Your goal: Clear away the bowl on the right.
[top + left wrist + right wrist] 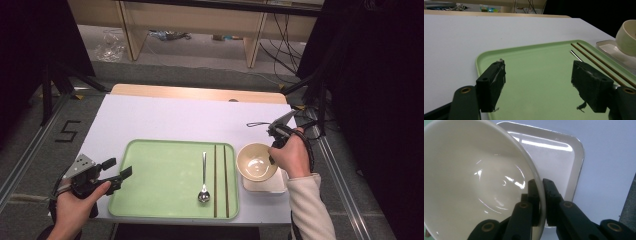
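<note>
green tray (150, 180) on table | spoon (203, 180) beside chopsticks (220, 180), right part of tray

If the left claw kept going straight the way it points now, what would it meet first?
Probably the spoon on the green tray: the open left claw points across the tray's bare surface toward it, chopsticks beyond. Height is unclear.

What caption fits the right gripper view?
Right tongs pinch the bowl rim above the white plate.

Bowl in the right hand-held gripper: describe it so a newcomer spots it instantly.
Start at the green tray in the middle of the white table. Just off its right edge lies a white square plate; above it is the bowl, pinched at its rim by the right hand-held gripper. It is the one round, cream, deep vessel there.
</note>
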`<state>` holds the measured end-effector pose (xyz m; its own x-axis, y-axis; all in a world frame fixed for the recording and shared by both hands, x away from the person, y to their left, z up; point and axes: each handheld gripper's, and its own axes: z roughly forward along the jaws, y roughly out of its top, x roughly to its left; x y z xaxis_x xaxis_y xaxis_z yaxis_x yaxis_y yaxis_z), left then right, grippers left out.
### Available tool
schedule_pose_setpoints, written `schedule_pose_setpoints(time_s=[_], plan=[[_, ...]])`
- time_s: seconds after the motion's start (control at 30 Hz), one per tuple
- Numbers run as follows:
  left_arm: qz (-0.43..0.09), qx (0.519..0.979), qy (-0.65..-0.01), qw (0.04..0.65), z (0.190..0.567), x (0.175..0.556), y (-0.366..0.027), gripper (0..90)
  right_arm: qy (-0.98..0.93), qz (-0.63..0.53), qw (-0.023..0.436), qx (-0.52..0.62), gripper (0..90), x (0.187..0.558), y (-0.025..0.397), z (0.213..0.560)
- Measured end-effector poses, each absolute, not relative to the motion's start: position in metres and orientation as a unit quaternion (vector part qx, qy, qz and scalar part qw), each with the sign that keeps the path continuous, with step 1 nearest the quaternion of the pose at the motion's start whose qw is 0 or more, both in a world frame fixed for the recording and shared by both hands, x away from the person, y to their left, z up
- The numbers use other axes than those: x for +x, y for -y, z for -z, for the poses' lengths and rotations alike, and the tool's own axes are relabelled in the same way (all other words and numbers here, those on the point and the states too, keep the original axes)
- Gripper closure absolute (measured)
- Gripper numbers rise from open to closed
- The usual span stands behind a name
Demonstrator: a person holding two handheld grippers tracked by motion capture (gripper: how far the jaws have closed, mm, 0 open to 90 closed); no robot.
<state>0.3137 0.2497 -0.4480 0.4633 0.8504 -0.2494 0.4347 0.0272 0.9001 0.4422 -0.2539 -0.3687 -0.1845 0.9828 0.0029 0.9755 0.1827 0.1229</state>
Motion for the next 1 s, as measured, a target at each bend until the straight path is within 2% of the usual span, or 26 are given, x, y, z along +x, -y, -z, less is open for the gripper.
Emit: schedule_pose_setpoints(time_s=[0.1,0.13,0.17,0.3,0.33,0.73,0.9,0.93,0.97,1.0], plan=[[-0.195,0.67,-0.48,0.532,0.448,0.314,-0.25,27.1,-0.769,-0.048,0.041,0.636,85.9,0.442,0.251,0.367],[-0.195,0.67,-0.48,0.532,0.448,0.314,-0.25,27.1,-0.78,-0.061,0.026,0.622,85.9,0.444,0.253,0.366],[-0.195,0.669,-0.48,0.532,0.448,0.314,-0.25,27.1,-0.769,-0.052,0.041,0.635,85.9,0.442,0.249,0.366],[-0.196,0.67,-0.48,0.531,0.448,0.314,-0.25,27.1,-0.778,-0.059,0.027,0.624,85.9,0.444,0.246,0.364],[-0.195,0.67,-0.48,0.531,0.448,0.314,-0.25,27.1,-0.775,-0.056,0.039,0.628,85.9,0.444,0.243,0.365],[-0.195,0.67,-0.481,0.531,0.448,0.314,-0.25,27.1,-0.789,-0.072,0.04,0.608,85.9,0.447,0.23,0.363],[-0.195,0.67,-0.481,0.531,0.448,0.314,-0.25,27.1,-0.78,-0.073,0.03,0.62,85.9,0.447,0.22,0.361],[-0.195,0.67,-0.481,0.531,0.448,0.314,-0.25,27.1,-0.786,-0.074,0.014,0.613,85.9,0.448,0.22,0.36],[-0.195,0.67,-0.481,0.531,0.448,0.314,-0.25,27.1,-0.802,-0.082,0.022,0.591,85.9,0.45,0.221,0.361],[-0.195,0.67,-0.481,0.531,0.448,0.314,-0.25,27.1,-0.781,-0.075,0.022,0.62,85.9,0.448,0.215,0.36]])
